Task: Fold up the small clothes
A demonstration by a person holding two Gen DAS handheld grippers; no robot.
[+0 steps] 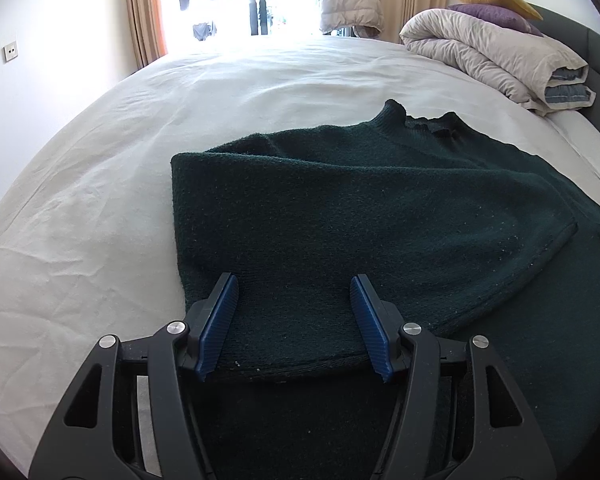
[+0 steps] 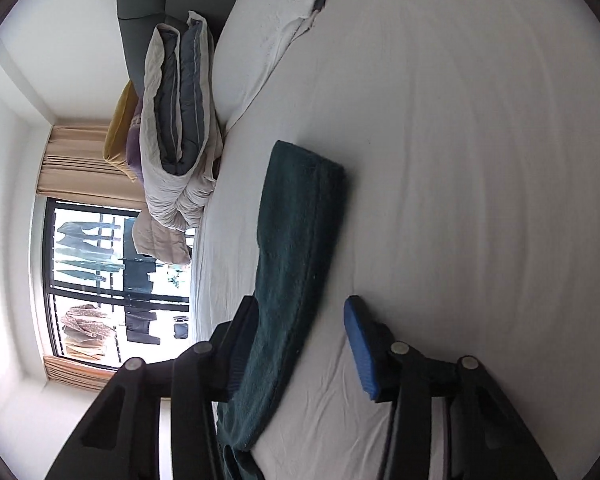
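Left view only: dark green sweater (image 1: 360, 216) spread on white bed sheet (image 1: 80, 240), collar far, one side folded over. Left gripper (image 1: 294, 300) wide open above near hem, gripping nothing.

Right view, rolled sideways: right gripper (image 2: 300, 320) wide open, sleeve (image 2: 292, 248) passing between fingers; contact with left finger unclear. Sweater body cut off here.

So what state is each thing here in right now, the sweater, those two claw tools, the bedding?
Dark green sweater: lying on the bed, one side folded over the body.
Sleeve: stretched out flat on the sheet.
Left gripper: open, over the sweater's hem.
Right gripper: open, sleeve between its fingers.
Duvet: folded up.
Curtains: drawn open.
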